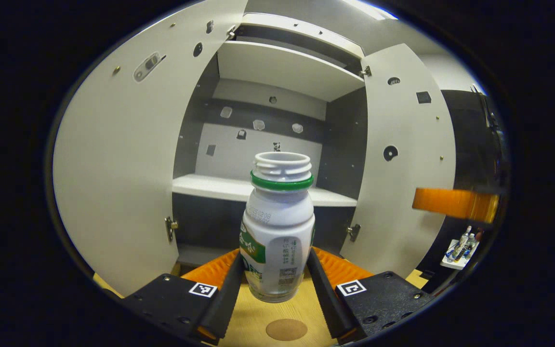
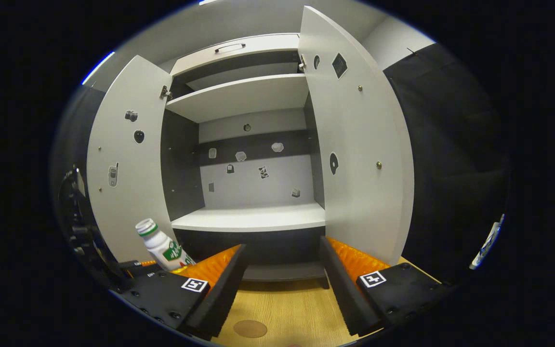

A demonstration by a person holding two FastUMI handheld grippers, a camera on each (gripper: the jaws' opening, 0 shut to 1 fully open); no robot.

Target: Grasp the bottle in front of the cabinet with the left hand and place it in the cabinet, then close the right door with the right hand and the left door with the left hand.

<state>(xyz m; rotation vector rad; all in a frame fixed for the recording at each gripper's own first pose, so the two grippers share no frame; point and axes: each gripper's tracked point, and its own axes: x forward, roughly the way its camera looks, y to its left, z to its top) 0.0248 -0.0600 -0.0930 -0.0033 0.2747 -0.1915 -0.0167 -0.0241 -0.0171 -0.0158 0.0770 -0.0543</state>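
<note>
Bottle [image 1: 277,226]: uncapped, upright, pinched low by the left claw [image 1: 276,277], lifted off the surface [image 1: 258,318], facing the cabinet [image 1: 268,188] shelf. Right claw [image 2: 282,279]: wide, empty, waiting. Both doors open for entry.

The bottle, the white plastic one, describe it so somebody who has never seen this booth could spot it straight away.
Find the tall grey cabinet with both doors swung open. Directly in front of its lower shelf, above the wooden tabletop, the left gripper is shut on the white plastic bottle. It has a green neck ring, an uncapped threaded mouth and a green-and-white label.
</note>
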